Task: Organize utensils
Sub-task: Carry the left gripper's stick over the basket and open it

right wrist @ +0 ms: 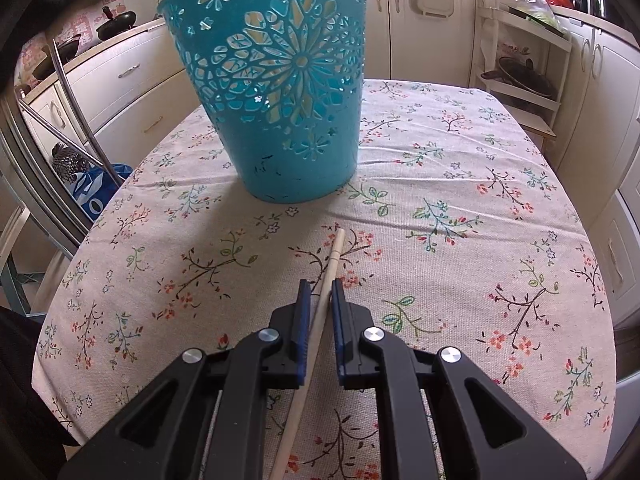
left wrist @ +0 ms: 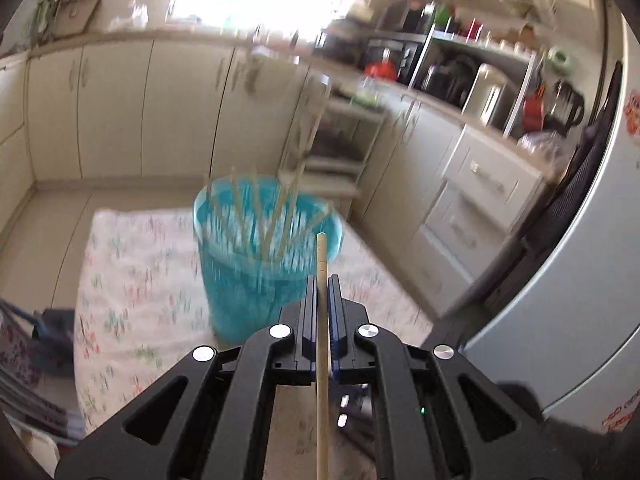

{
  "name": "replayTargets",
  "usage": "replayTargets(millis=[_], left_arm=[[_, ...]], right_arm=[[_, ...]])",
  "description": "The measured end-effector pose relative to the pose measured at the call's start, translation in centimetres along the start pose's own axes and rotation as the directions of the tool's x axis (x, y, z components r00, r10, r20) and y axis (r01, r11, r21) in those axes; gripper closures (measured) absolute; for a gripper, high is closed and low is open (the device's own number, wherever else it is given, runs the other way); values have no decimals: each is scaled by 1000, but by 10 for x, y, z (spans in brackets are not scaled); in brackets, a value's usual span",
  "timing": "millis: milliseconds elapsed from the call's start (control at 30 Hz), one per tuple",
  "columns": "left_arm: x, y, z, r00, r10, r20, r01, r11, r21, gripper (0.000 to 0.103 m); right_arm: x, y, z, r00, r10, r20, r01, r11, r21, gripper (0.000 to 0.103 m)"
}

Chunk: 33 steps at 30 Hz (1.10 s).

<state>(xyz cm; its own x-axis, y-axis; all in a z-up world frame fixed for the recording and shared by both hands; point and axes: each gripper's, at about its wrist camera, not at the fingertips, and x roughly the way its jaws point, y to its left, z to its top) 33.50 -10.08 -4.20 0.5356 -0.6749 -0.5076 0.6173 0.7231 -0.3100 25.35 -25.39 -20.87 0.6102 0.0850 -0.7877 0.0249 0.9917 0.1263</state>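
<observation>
A chopstick point(left wrist: 322, 304) is pinched between the left fingers point(left wrist: 322, 280), its long axis running straight ahead along them, tip just short of the basket point(left wrist: 256, 280) rim and above it. A second chopstick point(right wrist: 326, 288) is gripped aslant by the right fingers point(right wrist: 320, 284), low over the table point(right wrist: 460, 200), the basket standing ahead, slightly leftward. The left is judged nearer the opening.

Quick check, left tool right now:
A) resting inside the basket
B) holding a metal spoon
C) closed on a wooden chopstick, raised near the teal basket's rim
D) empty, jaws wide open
C: in the left wrist view the left tool has its jaws shut on a wooden chopstick, whose tip is level with the rim of the teal basket that already holds several sticks.
</observation>
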Motion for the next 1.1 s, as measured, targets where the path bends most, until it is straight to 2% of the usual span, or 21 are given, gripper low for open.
replayTargets(millis=[133, 267, 367, 500, 600, 733, 800, 900, 1100], left_arm=[[-9, -5, 55, 989, 16, 144, -19, 1000, 14, 98], [2, 3, 96, 960, 77, 270, -70, 997, -35, 98], [15, 8, 113, 934, 137, 331, -115, 990, -86, 98], [42, 19, 119, 904, 230, 361, -183, 970, -160, 98], [51, 19, 110, 889, 275, 366, -228, 959, -167, 98], [58, 17, 99, 861, 339, 379, -302, 940, -157, 98], [62, 19, 95, 858, 354, 373, -320, 935, -150, 98], [68, 20, 88, 863, 367, 348, -340, 930, -138, 98], [78, 19, 63, 889, 375, 262, -368, 927, -75, 98]], right_arm=[[0, 1, 0, 1000, 1, 0, -1, 1000, 1, 92], [0, 1, 0, 1000, -2, 0, 2, 1000, -3, 92], [1, 1, 0, 1000, -5, 0, 5, 1000, -7, 92], [1, 0, 0, 1000, -2, 0, 2, 1000, -5, 92], [1, 0, 1, 1000, -2, 0, 2, 1000, -6, 92], [1, 2, 1, 1000, 0, 0, 0, 1000, -8, 91], [1, 2, 1, 1000, 0, 0, 0, 1000, -9, 91], [1, 1, 0, 1000, 2, 0, -2, 1000, -6, 91], [1, 1, 1, 1000, 4, 0, -4, 1000, -5, 91]])
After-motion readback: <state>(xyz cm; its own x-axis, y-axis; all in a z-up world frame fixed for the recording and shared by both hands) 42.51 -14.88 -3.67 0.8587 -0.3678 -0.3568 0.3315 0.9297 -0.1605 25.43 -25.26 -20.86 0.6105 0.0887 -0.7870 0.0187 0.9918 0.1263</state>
